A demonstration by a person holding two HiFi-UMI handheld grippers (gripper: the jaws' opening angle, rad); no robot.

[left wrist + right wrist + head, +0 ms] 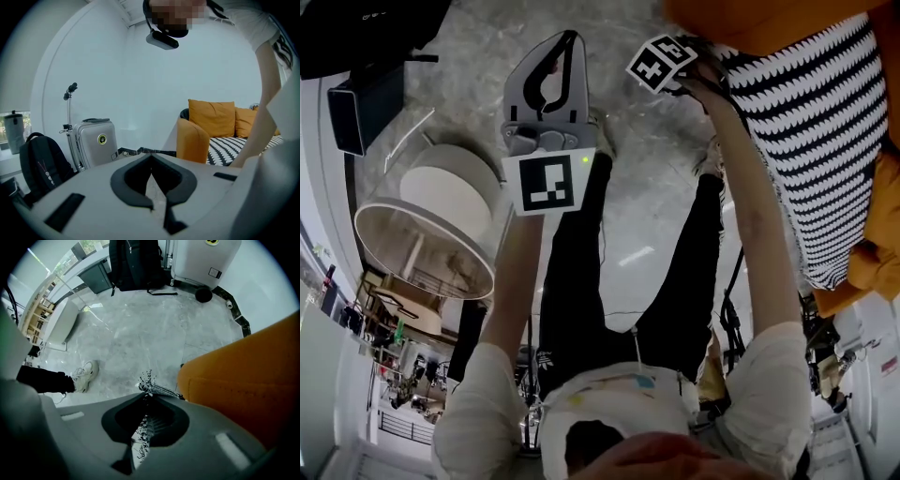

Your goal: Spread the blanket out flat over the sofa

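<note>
blanket (pixel 811 141), black and white in zigzag stripes, lies over the orange sofa (pixel 750 23) at the right of the head view, running from the top edge down along the person's right arm. in the left gripper view it covers the seat, between the rounded armrest (pixel 192 140) and the orange cushions (pixel 211 117) at the back.

one edge of it is pinched in the right gripper (pixel 148 397). its jaws are pressed together on the cloth, a strip of the weave shows in the gap between them, and a tuft of fringe (pixel 147 379) sticks out past the tips. just beyond the tips the cloth runs to the orange armrest, which fills the right of that view.

the left gripper (pixel 151 161) is well apart from the blanket, held out over the grey marble floor (pixel 487 56) in front of the person's legs. its jaws are closed tip to tip with nothing between them.

further out, a silver suitcase (pixel 96 140) stands against the white wall with a black backpack (pixel 42 159) just beside it. a white shoe (pixel 86 371) on the person's foot rests on the floor. a round white table (pixel 450 187) stands to the left of the left gripper in the head view.
</note>
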